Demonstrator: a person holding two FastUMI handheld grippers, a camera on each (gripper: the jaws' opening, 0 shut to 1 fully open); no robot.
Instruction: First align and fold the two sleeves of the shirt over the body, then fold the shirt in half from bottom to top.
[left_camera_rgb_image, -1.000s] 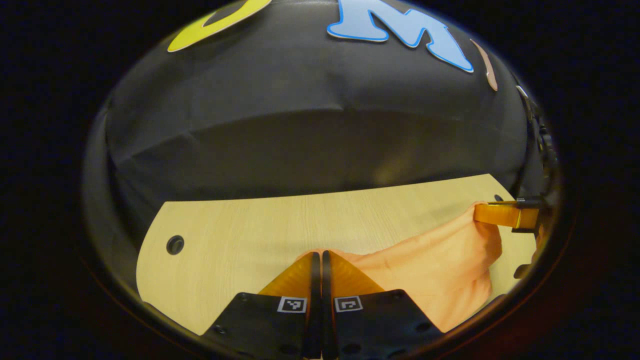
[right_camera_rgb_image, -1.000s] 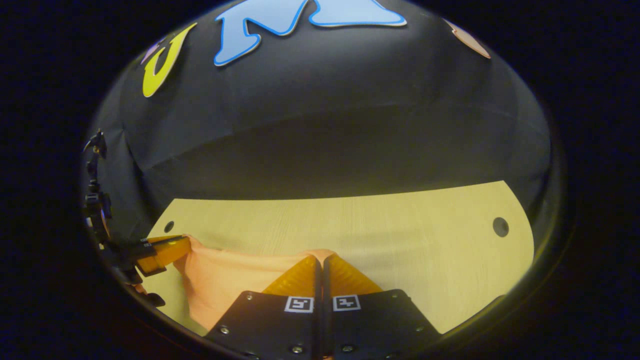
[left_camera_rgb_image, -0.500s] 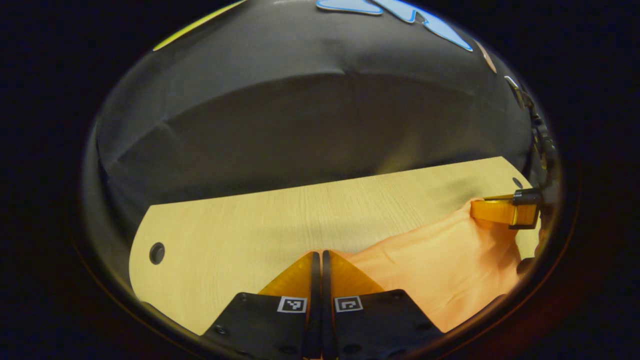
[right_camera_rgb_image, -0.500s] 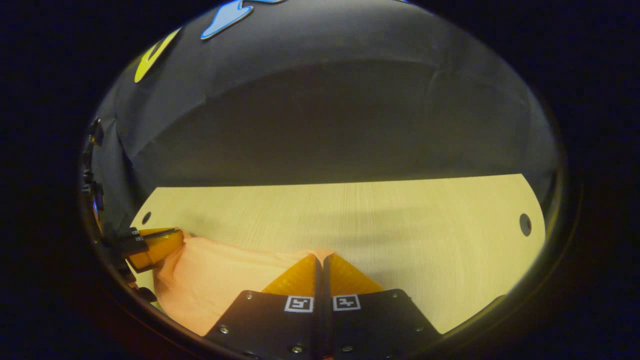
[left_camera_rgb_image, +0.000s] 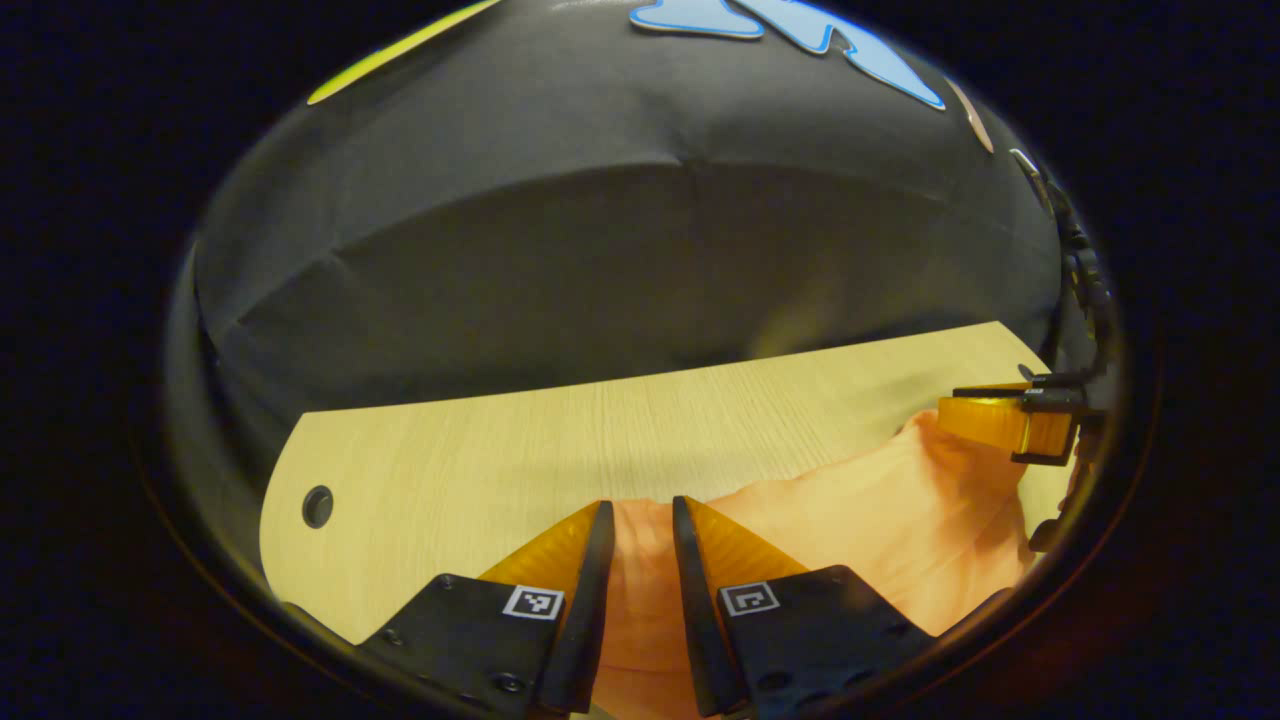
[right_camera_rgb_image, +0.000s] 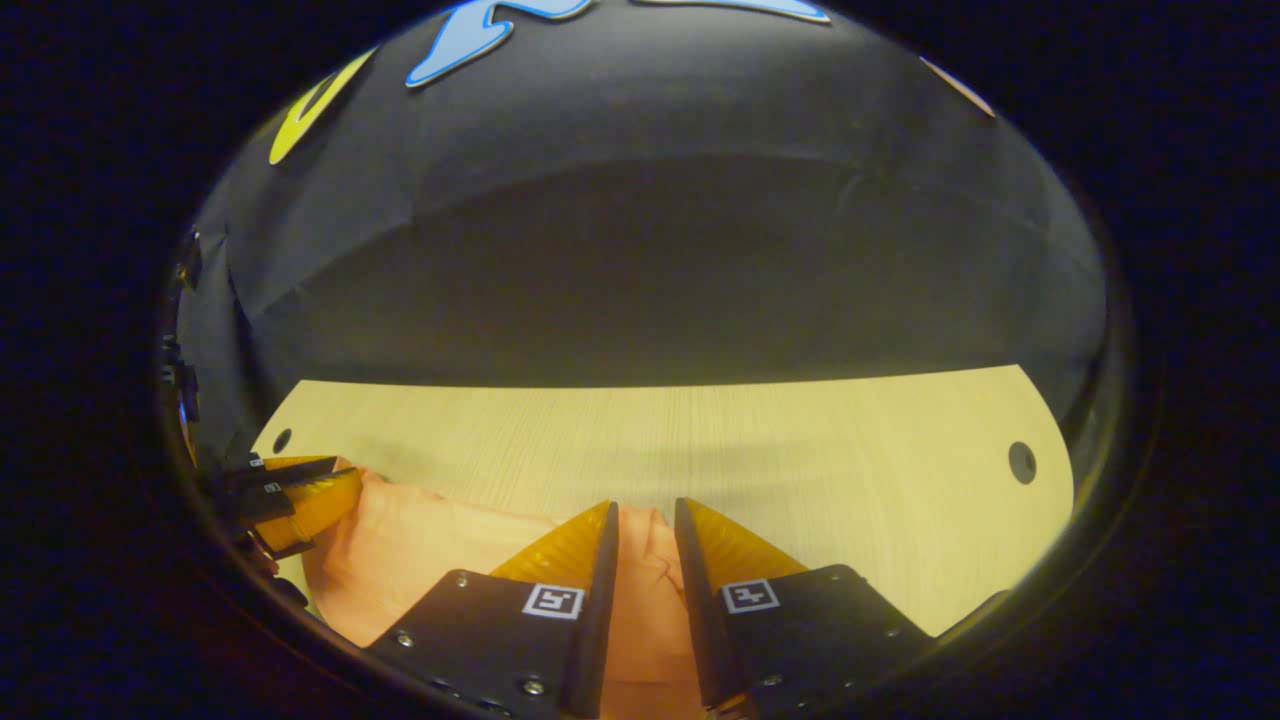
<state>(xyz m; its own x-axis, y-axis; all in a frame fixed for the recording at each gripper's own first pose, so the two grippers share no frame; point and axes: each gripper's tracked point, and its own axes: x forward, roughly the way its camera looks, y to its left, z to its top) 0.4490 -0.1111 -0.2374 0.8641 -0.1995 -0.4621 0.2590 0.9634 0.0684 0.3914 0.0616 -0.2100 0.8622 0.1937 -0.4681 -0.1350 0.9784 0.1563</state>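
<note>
Both grippers released: left gripper and right gripper fingers, pinched together on the orange shirt 0.5 s ago, now parted with cloth showing in each gap.

Left gripper low over the wooden table, its fingers parted with a gap between them, orange shirt bunched beneath and rightward, right gripper at the shirt's far edge.
</note>
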